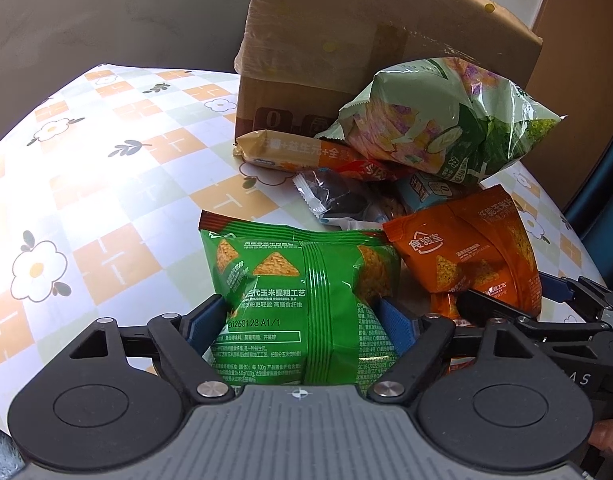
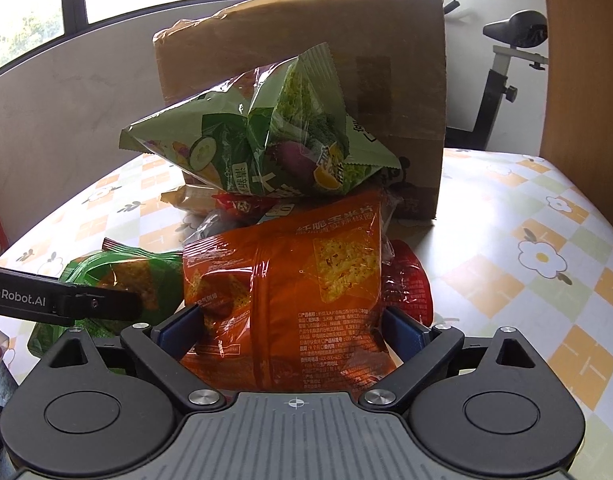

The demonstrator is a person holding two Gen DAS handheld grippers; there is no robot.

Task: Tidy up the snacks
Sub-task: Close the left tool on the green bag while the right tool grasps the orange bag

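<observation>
My left gripper (image 1: 302, 316) is shut on a green corn-chip bag (image 1: 302, 276), pinched between its blue pads. My right gripper (image 2: 292, 320) is shut on an orange corn-chip bag (image 2: 290, 276), which also shows in the left wrist view (image 1: 466, 248) with the right gripper (image 1: 518, 292) around it. The green bag shows at the lower left of the right wrist view (image 2: 118, 276). Behind lies a snack pile: a pale green vegetable-crisp bag (image 1: 438, 120) (image 2: 258, 140) on top, a tan biscuit pack (image 1: 290, 150), a dark cookie packet (image 1: 338, 196) and a red packet (image 2: 406, 284).
A tall cardboard box (image 1: 346, 40) (image 2: 386, 80) stands behind the pile on a table with a flower-and-check cloth (image 1: 86, 200) (image 2: 526, 240). An exercise bike (image 2: 502, 60) and a wooden panel (image 2: 586, 60) stand beyond the table at the right.
</observation>
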